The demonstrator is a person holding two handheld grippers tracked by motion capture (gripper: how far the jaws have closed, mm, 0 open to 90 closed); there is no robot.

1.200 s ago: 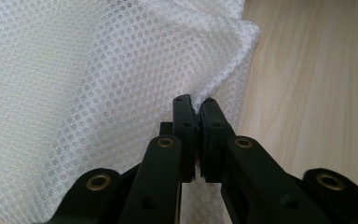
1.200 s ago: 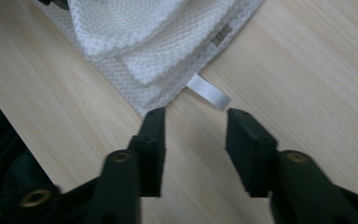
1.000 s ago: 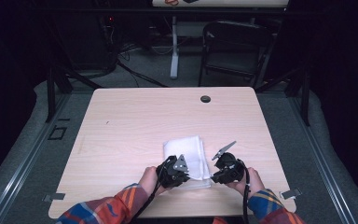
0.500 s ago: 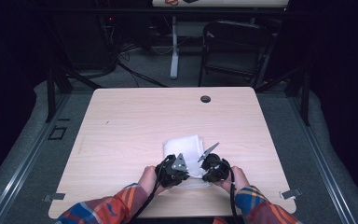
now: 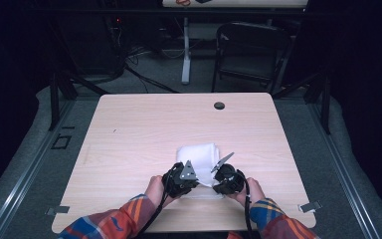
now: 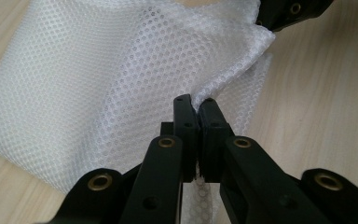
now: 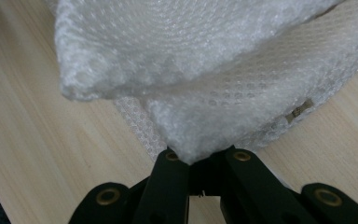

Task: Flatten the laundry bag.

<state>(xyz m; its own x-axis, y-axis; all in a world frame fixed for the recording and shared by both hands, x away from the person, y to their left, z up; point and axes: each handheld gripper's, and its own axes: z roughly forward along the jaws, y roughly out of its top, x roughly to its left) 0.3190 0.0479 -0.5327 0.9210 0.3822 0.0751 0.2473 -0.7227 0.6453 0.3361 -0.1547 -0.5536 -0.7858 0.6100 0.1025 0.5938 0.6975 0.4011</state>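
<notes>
White mesh bag (image 5: 197, 155) lies on the desk (image 5: 129, 134), lower middle of the high view, near the front edge. Left gripper (image 5: 181, 178) sits at the bag's near edge; in the left gripper view its jaws are closed tight, pinching a fold of mesh (image 6: 121, 79). Right gripper (image 5: 227, 178) is just beside it to the right, jaws clamped on the bag's edge (image 7: 191, 93), mesh bunched up above them. Right jaws were just closing. Chair (image 5: 251, 50) behind desk, upper frame.
</notes>
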